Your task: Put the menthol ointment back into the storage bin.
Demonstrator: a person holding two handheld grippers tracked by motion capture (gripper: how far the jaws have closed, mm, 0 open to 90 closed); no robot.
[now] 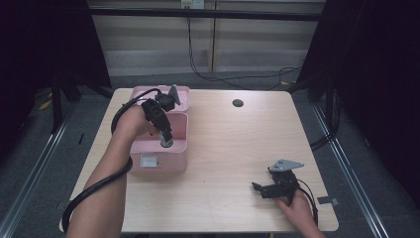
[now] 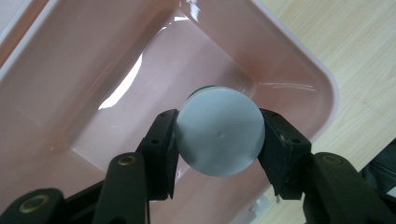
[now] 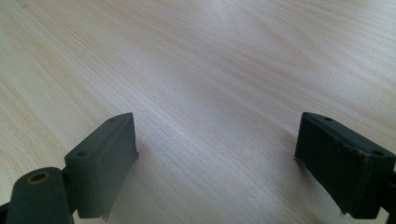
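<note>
A pink plastic box (image 1: 168, 157) stands at the table's left, its lid (image 1: 182, 94) lying behind it. My left gripper (image 1: 166, 140) points down into the box and is shut on a small round container with a pale grey cap (image 2: 219, 131) and a green edge behind it. In the left gripper view the cap sits between both black pads (image 2: 161, 144), above the box's bare pink floor (image 2: 154, 84). My right gripper (image 1: 261, 189) rests low over the wooden table near the front right, jaws wide apart with nothing between them; its pads (image 3: 105, 161) frame bare wood.
A dark round hole (image 1: 237, 103) sits in the tabletop at the back. A white label (image 1: 148, 160) is on the box's front wall. Cables trail across the floor beyond the table. Dark curtains stand at both sides.
</note>
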